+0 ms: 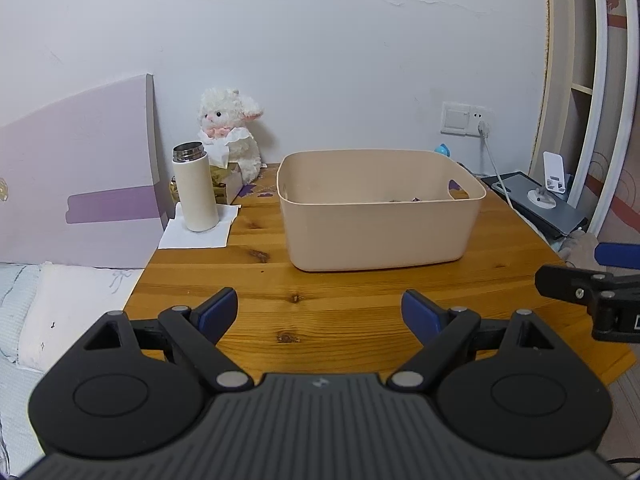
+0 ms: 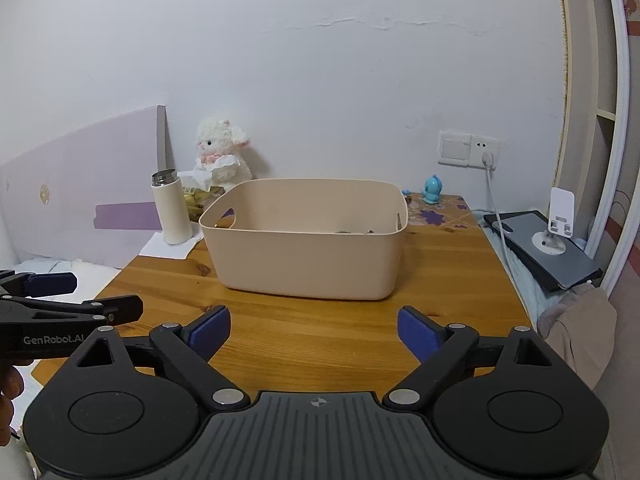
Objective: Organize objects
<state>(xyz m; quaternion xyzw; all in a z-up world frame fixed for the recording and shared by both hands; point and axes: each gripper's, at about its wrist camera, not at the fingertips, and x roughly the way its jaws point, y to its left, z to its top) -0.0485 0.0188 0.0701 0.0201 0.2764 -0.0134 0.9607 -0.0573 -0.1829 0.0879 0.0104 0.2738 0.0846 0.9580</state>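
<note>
A beige plastic bin (image 1: pixel 376 236) stands on the wooden table (image 1: pixel 320 300); it also shows in the right wrist view (image 2: pixel 304 260). Small dark items lie at its bottom, mostly hidden by the wall. My left gripper (image 1: pixel 319 314) is open and empty, held above the table's near part in front of the bin. My right gripper (image 2: pixel 313 330) is open and empty, also in front of the bin. Each gripper shows at the edge of the other's view.
A white thermos (image 1: pixel 195 188) stands on a napkin at the back left, next to a tissue box and a white plush lamb (image 1: pixel 230 132). A blue toy (image 2: pixel 433 189) stands at the back right. A dark tablet with a phone stand (image 2: pixel 552 244) lies right of the table. A bed lies to the left.
</note>
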